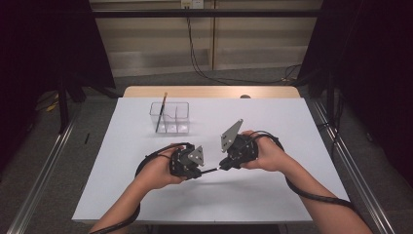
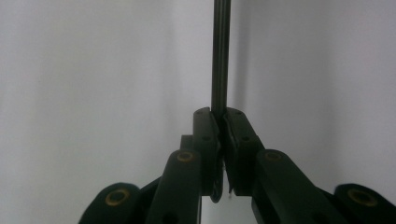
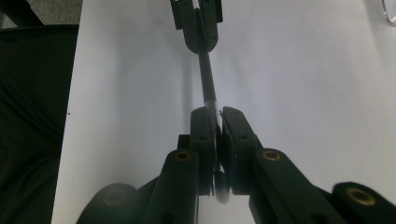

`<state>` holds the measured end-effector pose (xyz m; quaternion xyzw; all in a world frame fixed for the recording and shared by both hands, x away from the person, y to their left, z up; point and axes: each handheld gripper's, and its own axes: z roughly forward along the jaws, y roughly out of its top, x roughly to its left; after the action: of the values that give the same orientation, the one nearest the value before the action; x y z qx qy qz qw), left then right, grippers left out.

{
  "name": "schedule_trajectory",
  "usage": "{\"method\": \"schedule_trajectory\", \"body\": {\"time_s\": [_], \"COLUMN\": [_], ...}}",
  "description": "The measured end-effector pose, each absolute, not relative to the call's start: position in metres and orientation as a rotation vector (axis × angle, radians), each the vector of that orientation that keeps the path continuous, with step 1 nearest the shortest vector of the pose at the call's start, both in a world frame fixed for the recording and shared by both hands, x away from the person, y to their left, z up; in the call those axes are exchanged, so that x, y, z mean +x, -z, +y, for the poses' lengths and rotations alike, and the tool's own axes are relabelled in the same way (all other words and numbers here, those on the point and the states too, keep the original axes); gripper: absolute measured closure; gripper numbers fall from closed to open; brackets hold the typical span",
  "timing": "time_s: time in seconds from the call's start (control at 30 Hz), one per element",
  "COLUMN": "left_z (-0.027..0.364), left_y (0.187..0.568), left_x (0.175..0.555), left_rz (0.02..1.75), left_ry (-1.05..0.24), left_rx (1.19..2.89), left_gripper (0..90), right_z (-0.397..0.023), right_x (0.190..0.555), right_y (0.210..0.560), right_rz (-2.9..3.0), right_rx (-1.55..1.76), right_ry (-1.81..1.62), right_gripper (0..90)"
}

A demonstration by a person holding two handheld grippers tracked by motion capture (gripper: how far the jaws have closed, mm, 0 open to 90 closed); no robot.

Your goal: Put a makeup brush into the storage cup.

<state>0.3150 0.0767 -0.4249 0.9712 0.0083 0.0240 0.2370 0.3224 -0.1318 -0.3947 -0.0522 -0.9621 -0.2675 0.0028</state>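
L: my left gripper [image 1: 202, 171] sits at lower centre of the high view, jaws clamped tight, pointing right | R: my right gripper [image 1: 221, 167] just right of it, jaws also clamped, pointing left | tips nearly meet | both forearms enter from the bottom edge, hands wrapped around the bodies

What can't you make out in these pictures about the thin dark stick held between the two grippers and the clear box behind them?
- Thin dark stick: too small in the high view to tell pen or brush; both ends hidden inside the left gripper and the right gripper.
- Its far end in the left gripper view: cut off by the top edge.
- Clear box: its compartments' contents are too small to tell, apart from one upright stick.
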Motion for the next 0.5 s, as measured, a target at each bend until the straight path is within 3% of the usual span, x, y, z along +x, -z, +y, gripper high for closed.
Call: {"method": "schedule_trajectory", "body": {"time_s": [0.5], "left_z": [0.0789], "left_y": [0.4259], "left_x": [0.3136], "left_rz": [0.032], "left_ry": [-0.061], "left_rx": [2.661], "left_gripper": [84.3], "right_z": [-0.1288], "right_x": [0.3227], "right_y": [0.3971], "right_rz": [-3.01], "right_rx": [-0.159], "right_ry": [0.84], "right_gripper": [83.3]}}
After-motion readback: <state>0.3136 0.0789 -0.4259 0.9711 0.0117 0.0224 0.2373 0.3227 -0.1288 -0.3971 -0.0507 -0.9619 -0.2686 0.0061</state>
